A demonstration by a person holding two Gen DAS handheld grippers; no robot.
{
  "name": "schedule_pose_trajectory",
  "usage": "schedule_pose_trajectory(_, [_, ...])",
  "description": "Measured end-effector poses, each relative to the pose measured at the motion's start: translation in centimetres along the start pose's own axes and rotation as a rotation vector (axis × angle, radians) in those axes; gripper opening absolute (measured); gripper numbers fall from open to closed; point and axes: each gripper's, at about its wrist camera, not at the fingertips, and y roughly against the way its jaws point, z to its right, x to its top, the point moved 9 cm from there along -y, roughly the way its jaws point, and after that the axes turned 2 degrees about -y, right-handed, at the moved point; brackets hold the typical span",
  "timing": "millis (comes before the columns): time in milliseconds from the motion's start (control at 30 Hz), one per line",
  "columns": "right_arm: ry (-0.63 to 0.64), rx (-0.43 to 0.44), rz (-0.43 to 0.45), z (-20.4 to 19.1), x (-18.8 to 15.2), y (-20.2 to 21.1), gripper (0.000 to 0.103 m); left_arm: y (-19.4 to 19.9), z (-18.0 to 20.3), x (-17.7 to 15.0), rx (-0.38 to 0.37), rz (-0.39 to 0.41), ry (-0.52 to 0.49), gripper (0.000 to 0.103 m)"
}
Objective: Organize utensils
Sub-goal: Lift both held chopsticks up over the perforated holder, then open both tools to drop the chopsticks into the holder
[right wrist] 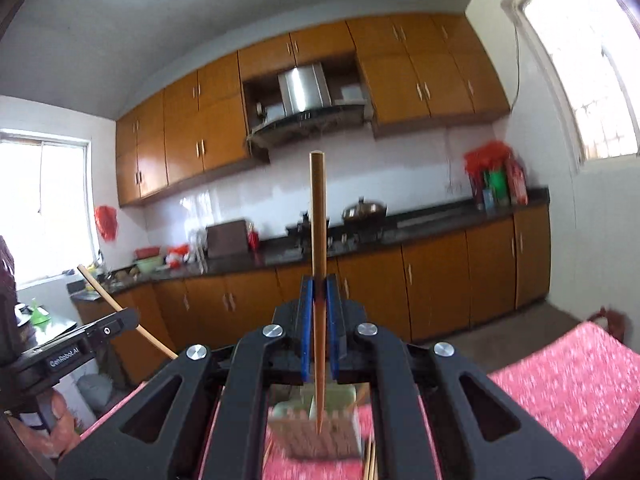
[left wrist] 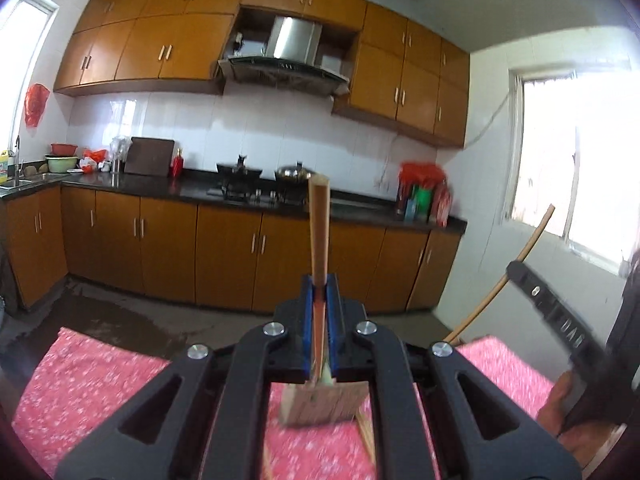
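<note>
With each hand-held gripper clamped on a single chopstick, my left hand-held gripper (left wrist: 320, 292) holds one chopstick (left wrist: 319, 232) upright above the box (left wrist: 324, 404) on the pink tabletop (left wrist: 92, 384), and my right hand-held gripper (right wrist: 319, 292) holds the other chopstick (right wrist: 318, 220) with its thin tip just over that same box. I judge I am mid-carry, so the next move calls for lowering both sticks, tips first, into the box without tipping it.
</note>
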Motion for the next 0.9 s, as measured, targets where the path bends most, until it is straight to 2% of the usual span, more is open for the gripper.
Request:
schedule_pose_trajectory(100, [0.011, -0.033, 0.035, 0.2, -0.4, -2.1, 0.008, -2.2, 0.3, 0.0, 0.022, 0.009, -0.014, 0.008])
schedule_pose_trajectory(200, [-0.012, -0.06, 0.028, 1.1, -1.6, -4.3, 0.008, -4.4, 0.3, -1.0, 0.027, -0.011, -0.021, 0.008])
schedule_pose_trajectory(333, [-0.045, -0.082, -0.035, 2.0, -4.0, -6.8, 0.008, -7.2, 0.2, -3.3, 0.024, -0.061, -0.008, 0.008])
schedule_pose_trajectory(467, [-0.012, -0.069, -0.111, 1.6, -6.3, -7.9, 0.008, -8.6, -0.2, -4.6, 0.022, -0.095, -0.012, 0.008])
schedule_pose_trajectory(533, [-0.01, -0.064, -0.122, 1.2, -6.5, -7.7, 0.009, -8.8, -0.4, -4.9, 0.021, -0.101, -0.009, 0.008])
schedule_pose_trajectory(567, [-0.011, -0.056, -0.129, 1.1, -6.5, -7.5, 0.014, -8.8, -0.5, -4.9, 0.024, -0.101, -0.005, 0.009])
schedule_pose_trajectory(600, [-0.01, -0.056, -0.131, 1.0, -6.4, -7.4, 0.023, -8.7, -0.6, -4.9, 0.023, -0.101, -0.002, 0.011])
schedule_pose_trajectory(667, [-0.006, -0.059, -0.125, 1.1, -6.1, -6.9, 0.031, -8.2, -0.9, -4.8, 0.027, -0.098, 0.003, 0.013])
schedule_pose_trajectory(900, [0.011, -0.068, -0.095, 1.2, -3.4, -4.1, 0.035, -5.2, -1.9, -3.2, 0.043, -0.048, 0.034, 0.022])
